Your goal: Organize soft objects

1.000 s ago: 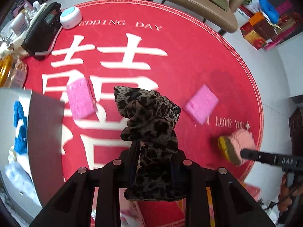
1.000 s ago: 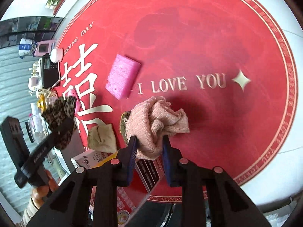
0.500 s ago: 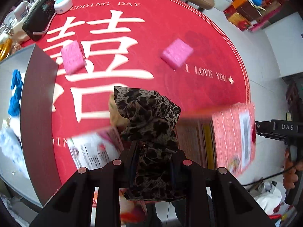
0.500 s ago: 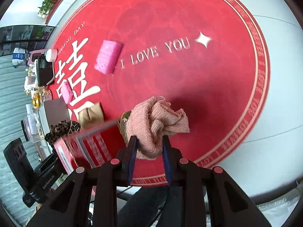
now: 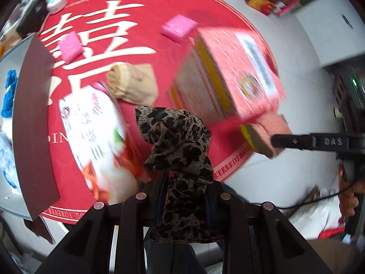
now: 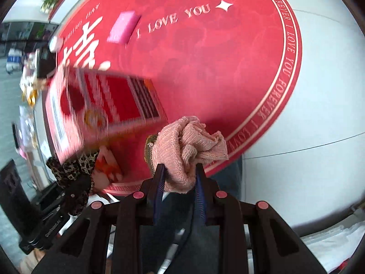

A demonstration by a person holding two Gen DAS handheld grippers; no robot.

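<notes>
In the left wrist view, the left gripper [image 5: 184, 196] is seen pinching a crumpled leopard-print fabric piece [image 5: 178, 141], which stands bunched up between the two black fingers and rises above them. Below it lies a round red rug with white lettering [image 5: 146, 6] on a pale floor. On the rug, two pink rectangular sponges [image 5: 179, 26] [image 5: 69, 49] are noted well apart, and a rolled beige cloth [image 5: 134, 85] lies near the middle. A red printed cardboard box [image 5: 237, 73] is observed blurred at the right, and a white printed box flap [image 5: 93, 134] blurred at the left, just beside the beige cloth. A grey-brown panel [image 5: 34, 118] runs along the left edge. At the right, the right gripper [image 5: 277, 140] is recorded, clamped on a pink knitted cloth with an olive-yellow edge [image 5: 264, 132], held over the rug's border. In the right wrist view, the right gripper [image 6: 179, 183] is seen with its blue-padded fingers pressed against that pink knitted cloth [image 6: 187, 146], bunched between and above them. The red box [image 6: 100, 107] is blurred at the left, over the rug [image 6: 228, 57]. One pink sponge [image 6: 123, 26] lies beside the words "I LOVE YOU". At the lower left, the left gripper [image 6: 77, 189] is noted with the leopard fabric [image 6: 73, 164] in its grip.
</notes>
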